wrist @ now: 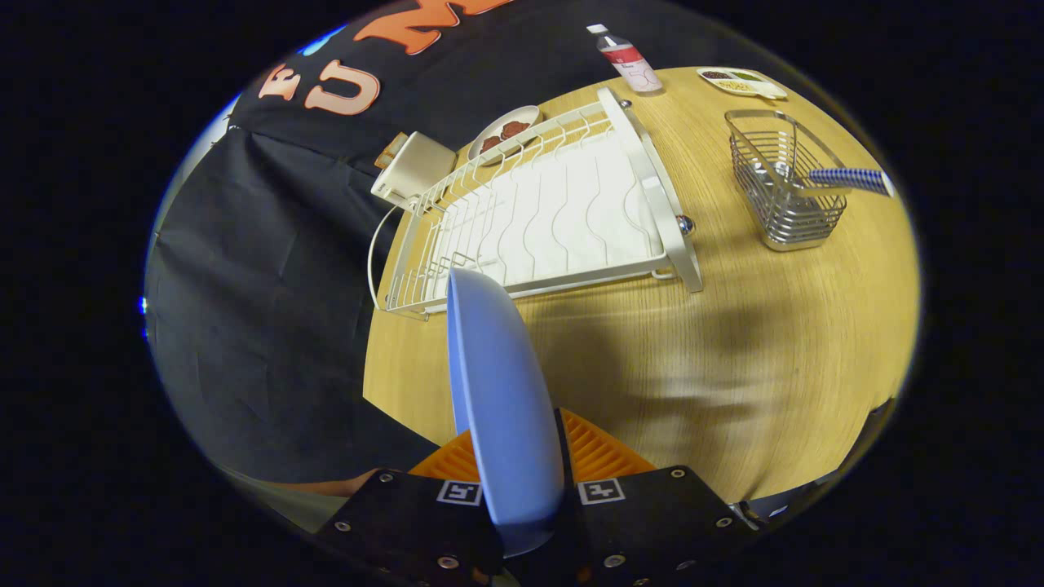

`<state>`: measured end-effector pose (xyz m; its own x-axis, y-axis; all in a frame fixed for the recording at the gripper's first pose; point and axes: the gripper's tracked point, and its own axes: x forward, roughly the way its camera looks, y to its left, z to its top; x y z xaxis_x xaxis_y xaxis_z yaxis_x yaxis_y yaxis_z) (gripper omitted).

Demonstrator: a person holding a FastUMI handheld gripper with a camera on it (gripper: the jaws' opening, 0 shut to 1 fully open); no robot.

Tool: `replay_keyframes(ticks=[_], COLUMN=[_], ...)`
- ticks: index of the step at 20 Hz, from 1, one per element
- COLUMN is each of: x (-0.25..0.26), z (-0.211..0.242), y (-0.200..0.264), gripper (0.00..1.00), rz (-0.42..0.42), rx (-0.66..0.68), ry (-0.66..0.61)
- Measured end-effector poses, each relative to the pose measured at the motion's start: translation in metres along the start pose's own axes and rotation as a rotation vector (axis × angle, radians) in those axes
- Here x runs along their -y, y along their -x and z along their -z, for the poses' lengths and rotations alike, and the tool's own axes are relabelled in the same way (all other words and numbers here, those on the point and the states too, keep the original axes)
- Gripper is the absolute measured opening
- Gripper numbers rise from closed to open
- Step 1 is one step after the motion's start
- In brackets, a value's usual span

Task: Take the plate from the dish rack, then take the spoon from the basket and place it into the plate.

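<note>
Gripper (522, 477) clamped on a round light-blue plate (497, 391), both fingers pressing its faces near the lower rim. Plate held on edge, upright, lifted clear of the wooden tabletop (734, 350), its upper rim reaching toward the near corner of the rack. Plate is out of the rack, not touching it as far as can be told.

Just beyond the plate: white wire dish rack (538, 212) with a wavy white drain tray, sitting on the table, slots empty. Rack has a raised white end bar on the side nearer the basket, small chrome knobs on it.

Right of the rack, well apart from it: silver wire basket (783, 179), upright on the table. Spoon with a blue-and-white striped handle (848, 179) sits in it, handle leaning out over the basket's rim, away from the rack.

Behind the rack's far side: small round plate with brown food pieces (506, 130), and beside it a cream boxy object (414, 167) at the table edge. Farther back: clear plastic bottle with a red label and white cap (626, 59), tilted in view. Near it, a small white divided dish with dark and green fillings (740, 81).

Soft shadow on the table between the plate and the basket.
</note>
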<state>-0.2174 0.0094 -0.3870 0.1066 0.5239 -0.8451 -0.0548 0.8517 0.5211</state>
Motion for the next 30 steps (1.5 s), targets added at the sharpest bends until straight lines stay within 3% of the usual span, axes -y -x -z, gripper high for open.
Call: replay_keyframes(ticks=[6,13,17,23,26,30], x=[0.017,0.02,0.037,0.072,0.081,0.105], z=[0.018,0.009,0.009,-0.003,-0.026,-0.068], y=[-0.037,-0.046,-0.048,-0.015,0.023,0.073], gripper=[0.28,0.3,0.44,0.79,0.87,0.9], rz=[0.001,-0.001,0.079,0.261,0.32,0.428], rx=[-0.044,-0.008,-0.009,0.065,0.181,0.354], ry=[-0.002,-0.005,0.04,0.224,0.253,0.271])
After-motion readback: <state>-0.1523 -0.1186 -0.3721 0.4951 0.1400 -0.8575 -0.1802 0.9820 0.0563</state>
